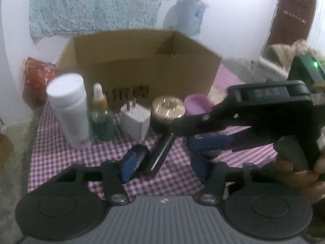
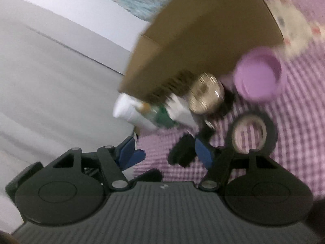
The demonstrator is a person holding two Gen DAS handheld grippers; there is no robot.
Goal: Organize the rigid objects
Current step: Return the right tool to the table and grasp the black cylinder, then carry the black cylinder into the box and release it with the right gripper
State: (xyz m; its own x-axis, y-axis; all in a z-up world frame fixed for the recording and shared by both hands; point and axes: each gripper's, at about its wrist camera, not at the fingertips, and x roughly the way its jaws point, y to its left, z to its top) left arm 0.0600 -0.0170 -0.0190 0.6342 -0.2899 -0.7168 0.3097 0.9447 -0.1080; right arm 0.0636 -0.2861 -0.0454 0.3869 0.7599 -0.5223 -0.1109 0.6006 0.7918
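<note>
- Left tongs: spread wide, nothing between the blue pads. A black cylinder lies tilted on the checked cloth just inside the left pad; contact can't be judged.
- Right tongs: spread, pinching nothing. In the left view the right tool body crosses in from 3 o'clock, tip close to the gold-lidded jar.
- Open cardboard box at 12 o'clock, upright.
- Row along the box front, left to right: white bottle, green dropper bottle, white plug adapter with prongs up, gold-lidded jar, purple cup.
- Right view is motion-blurred and rolled: black tape roll flat on the cloth at 2 o'clock from the tongs, purple cup on its side beyond it, jar to the cup's left.
- Dark blurred item between the right pads; can't identify it.
- Red bag at 9 o'clock of the box.
</note>
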